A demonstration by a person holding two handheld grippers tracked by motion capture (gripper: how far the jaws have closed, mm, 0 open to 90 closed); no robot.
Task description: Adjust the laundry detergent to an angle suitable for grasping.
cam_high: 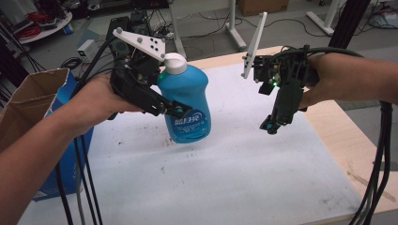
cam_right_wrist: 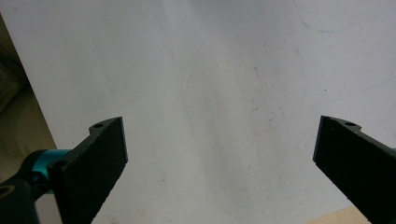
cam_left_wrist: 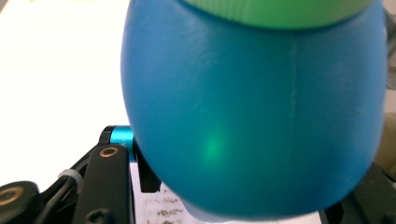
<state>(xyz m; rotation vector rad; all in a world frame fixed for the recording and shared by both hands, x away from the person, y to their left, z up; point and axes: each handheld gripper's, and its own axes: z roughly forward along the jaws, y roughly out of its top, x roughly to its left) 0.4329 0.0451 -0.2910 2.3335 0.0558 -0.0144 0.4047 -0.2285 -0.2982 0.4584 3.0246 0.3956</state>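
A blue detergent bottle (cam_high: 187,104) with a white cap hangs upright above the white mat (cam_high: 225,178), clear of its surface. My left gripper (cam_high: 176,110) is shut on the bottle's body from the left side. In the left gripper view the blue bottle (cam_left_wrist: 252,107) bulges between the jaws, its cap tinted green at the top. To the right, my right gripper (cam_high: 271,125) points down over the mat, a short way from the bottle. Its jaws stand wide apart in the right gripper view, where the right gripper (cam_right_wrist: 219,163) has nothing but the white mat (cam_right_wrist: 210,70) between them.
An open cardboard box (cam_high: 28,103) with a blue side stands at the left edge of the table. The wooden tabletop (cam_high: 347,140) shows bare to the right of the mat. Black cables trail from both grippers. Table legs and equipment stand on the floor behind.
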